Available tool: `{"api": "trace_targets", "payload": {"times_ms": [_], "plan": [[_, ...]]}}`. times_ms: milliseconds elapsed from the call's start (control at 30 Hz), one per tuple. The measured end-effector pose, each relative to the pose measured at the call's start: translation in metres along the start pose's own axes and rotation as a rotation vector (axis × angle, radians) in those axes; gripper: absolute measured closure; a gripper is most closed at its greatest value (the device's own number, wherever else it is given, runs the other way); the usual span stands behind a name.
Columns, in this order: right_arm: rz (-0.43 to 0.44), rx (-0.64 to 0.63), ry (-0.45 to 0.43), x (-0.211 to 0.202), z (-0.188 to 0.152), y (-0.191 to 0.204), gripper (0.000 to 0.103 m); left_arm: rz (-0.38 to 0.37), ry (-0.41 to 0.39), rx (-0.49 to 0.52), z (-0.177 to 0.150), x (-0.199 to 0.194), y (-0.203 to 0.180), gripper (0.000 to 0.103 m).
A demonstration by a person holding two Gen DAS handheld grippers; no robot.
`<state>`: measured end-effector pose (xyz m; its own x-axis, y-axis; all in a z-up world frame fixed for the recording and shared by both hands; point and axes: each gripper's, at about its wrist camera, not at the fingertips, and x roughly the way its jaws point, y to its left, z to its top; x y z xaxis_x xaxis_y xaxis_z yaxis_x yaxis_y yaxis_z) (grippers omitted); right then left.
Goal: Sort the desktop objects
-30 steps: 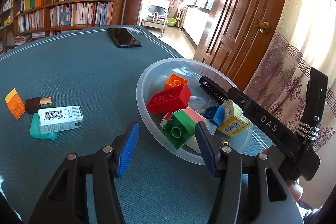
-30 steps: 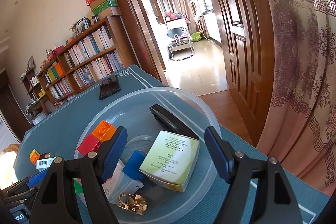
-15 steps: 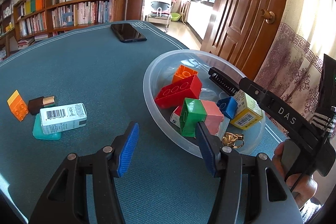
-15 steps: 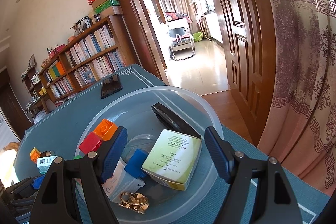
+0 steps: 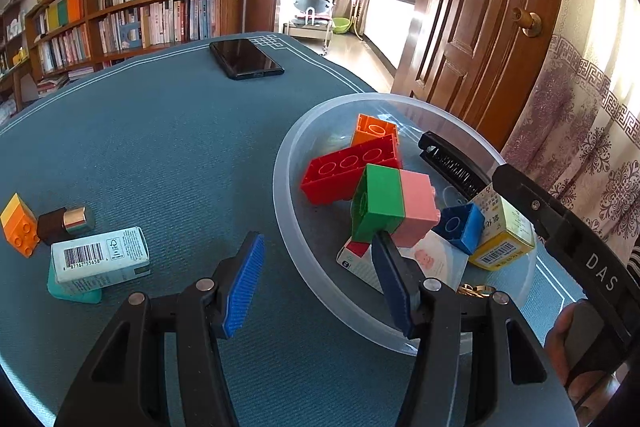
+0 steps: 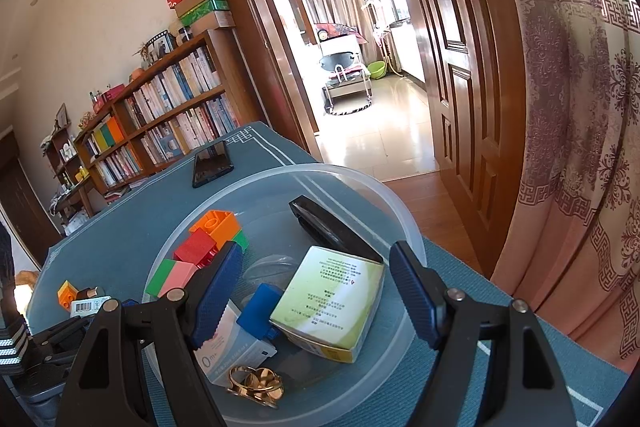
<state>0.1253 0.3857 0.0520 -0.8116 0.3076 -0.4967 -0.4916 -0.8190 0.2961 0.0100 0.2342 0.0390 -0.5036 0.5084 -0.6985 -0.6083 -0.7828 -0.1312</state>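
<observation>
A clear plastic bowl (image 5: 288, 163) sits on the teal desk (image 5: 160, 147), at about 3 o'clock in the left wrist view. Inside it lie a red brick (image 5: 348, 173) with its long axis running from 8 o'clock up to 2 o'clock, an orange brick (image 5: 374, 127) just behind it, a green-and-pink block (image 5: 394, 207) tilted on top of the pile, a blue brick (image 5: 460, 229), a yellow-green box (image 5: 502, 239), a white carton (image 5: 436, 259) lying flat, a black stapler (image 5: 450, 163) pointing from 10 o'clock to 4 o'clock along the far wall, and a gold metal piece (image 6: 256, 385) at the near edge.

Outside the bowl, at 9 o'clock, a white barcode box (image 5: 100, 259) lies flat with its long axis roughly left to right, resting on a teal item (image 5: 74, 291). Beside it are a small brown-and-silver piece (image 5: 66, 225) and an orange-yellow brick (image 5: 18, 225). A black phone (image 5: 246, 59) lies at 12 o'clock, its long axis running away toward the desk's far edge.

The left gripper (image 5: 316, 283) hovers over the near rim of the bowl, its fingers (image 5: 244, 283) partly apart and holding nothing. The right gripper (image 6: 316, 291) hangs above the bowl, its fingers (image 6: 412, 295) spread wide around the yellow-green box without touching it.
</observation>
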Motion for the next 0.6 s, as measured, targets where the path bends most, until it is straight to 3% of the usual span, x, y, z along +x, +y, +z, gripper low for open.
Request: {"api": "trace_targets", "payload": {"times_ms": [600], "plan": [[0.004, -0.037, -0.002, 0.000, -0.003, 0.006, 0.023, 0.023, -0.008, -0.059, 0.001, -0.009, 0.015, 0.043]]}}
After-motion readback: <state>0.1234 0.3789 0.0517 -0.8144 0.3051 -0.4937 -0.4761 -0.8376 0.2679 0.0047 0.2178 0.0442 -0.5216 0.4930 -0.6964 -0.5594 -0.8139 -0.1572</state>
